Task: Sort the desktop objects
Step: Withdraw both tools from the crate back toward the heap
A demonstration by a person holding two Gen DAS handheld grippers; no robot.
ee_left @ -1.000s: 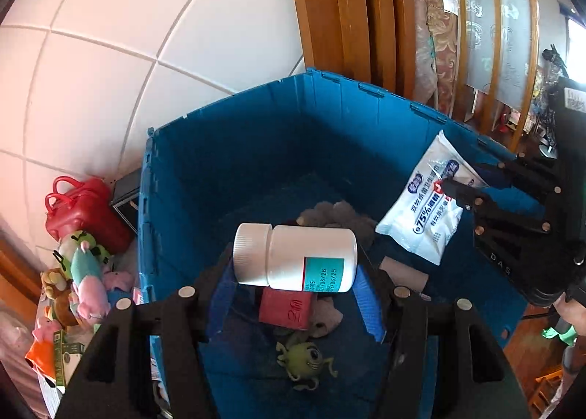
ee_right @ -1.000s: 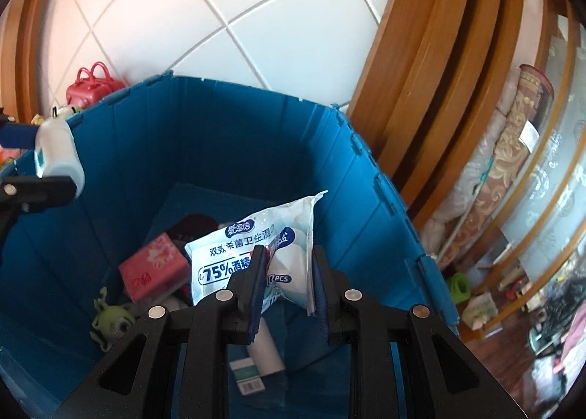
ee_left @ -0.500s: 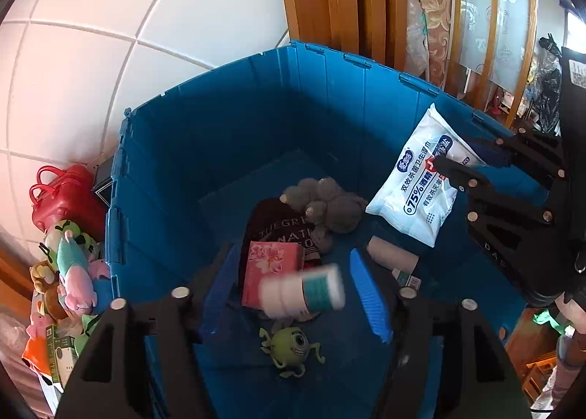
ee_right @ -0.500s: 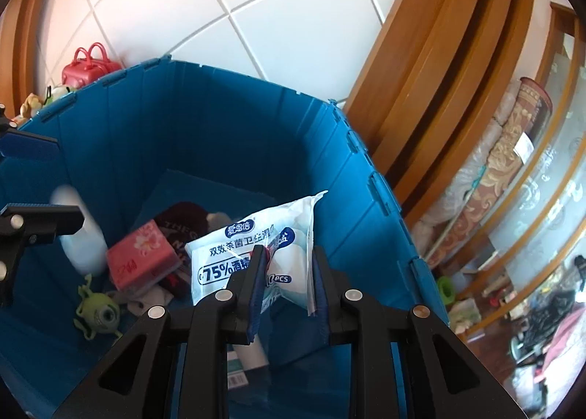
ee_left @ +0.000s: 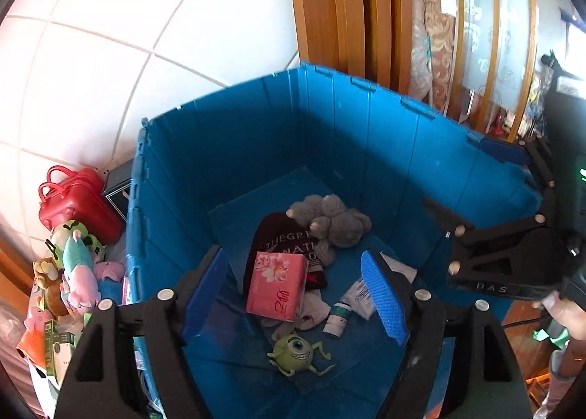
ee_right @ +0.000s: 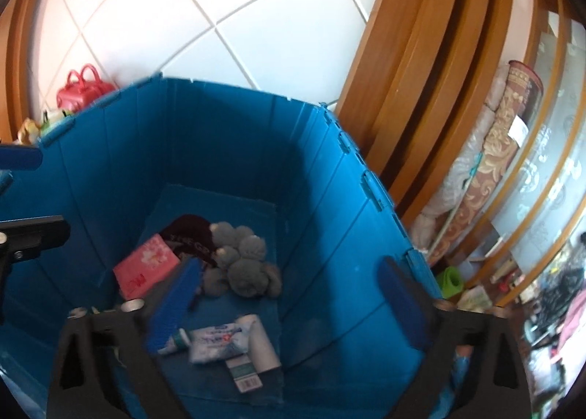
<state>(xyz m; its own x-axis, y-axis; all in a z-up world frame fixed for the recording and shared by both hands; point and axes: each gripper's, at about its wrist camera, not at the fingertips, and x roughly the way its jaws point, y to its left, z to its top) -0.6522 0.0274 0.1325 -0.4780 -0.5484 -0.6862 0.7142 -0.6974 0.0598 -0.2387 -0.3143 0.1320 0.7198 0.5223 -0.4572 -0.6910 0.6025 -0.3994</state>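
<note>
Both grippers hover over the blue crate (ee_left: 329,126). My left gripper (ee_left: 293,294) is open, its jaws still opening, with nothing between them. The white bottle (ee_left: 337,320) with a teal label lies on the crate floor beside the white wipes pack (ee_left: 357,294). My right gripper (ee_right: 289,305) is open wide, jaws opening and empty. Below it lie the wipes pack (ee_right: 216,340), the bottle (ee_right: 175,340) and a white roll (ee_right: 262,342). The right gripper (ee_left: 465,177) also shows at the right edge of the left wrist view.
Inside the crate lie a pink tissue pack (ee_left: 276,285), a grey plush (ee_left: 331,219), a dark red cap (ee_left: 282,239) and a green one-eyed toy (ee_left: 295,349). A red handbag (ee_left: 73,199) and soft toys (ee_left: 77,272) sit left of the crate. Tiled wall and wooden frames (ee_right: 421,89) stand behind.
The left gripper let go of the white bottle, which fell to the crate floor. The right gripper opened and dropped the wipes pack beside it.
</note>
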